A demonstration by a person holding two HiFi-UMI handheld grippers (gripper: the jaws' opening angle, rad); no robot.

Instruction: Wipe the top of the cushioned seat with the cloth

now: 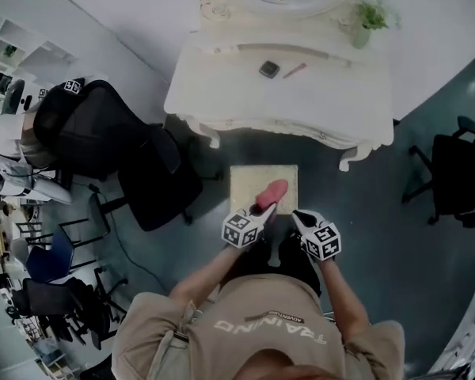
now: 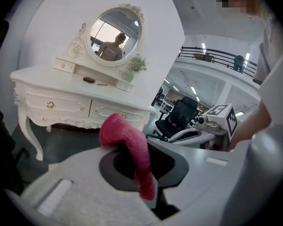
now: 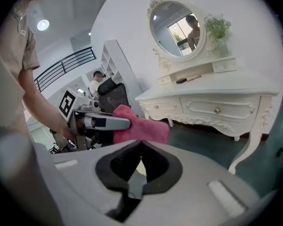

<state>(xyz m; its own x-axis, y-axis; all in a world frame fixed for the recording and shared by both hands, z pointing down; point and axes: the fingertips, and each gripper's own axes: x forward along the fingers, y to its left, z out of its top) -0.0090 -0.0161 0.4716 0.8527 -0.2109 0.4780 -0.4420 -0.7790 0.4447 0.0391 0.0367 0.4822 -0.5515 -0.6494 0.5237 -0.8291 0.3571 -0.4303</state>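
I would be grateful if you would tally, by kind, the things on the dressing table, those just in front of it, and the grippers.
Potted plant: 1
Small dark case: 1
Thin pink stick: 1
Cushioned seat: 1
Pink cloth: 1
Grippers: 2, left gripper and right gripper
Total: 7

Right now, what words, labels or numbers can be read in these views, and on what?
"TRAINING": on the person's beige shirt, upside down in the head view.
Smaller line next to it: too small to read.
Cubes on the left gripper and right gripper: square marker patterns only, no words.
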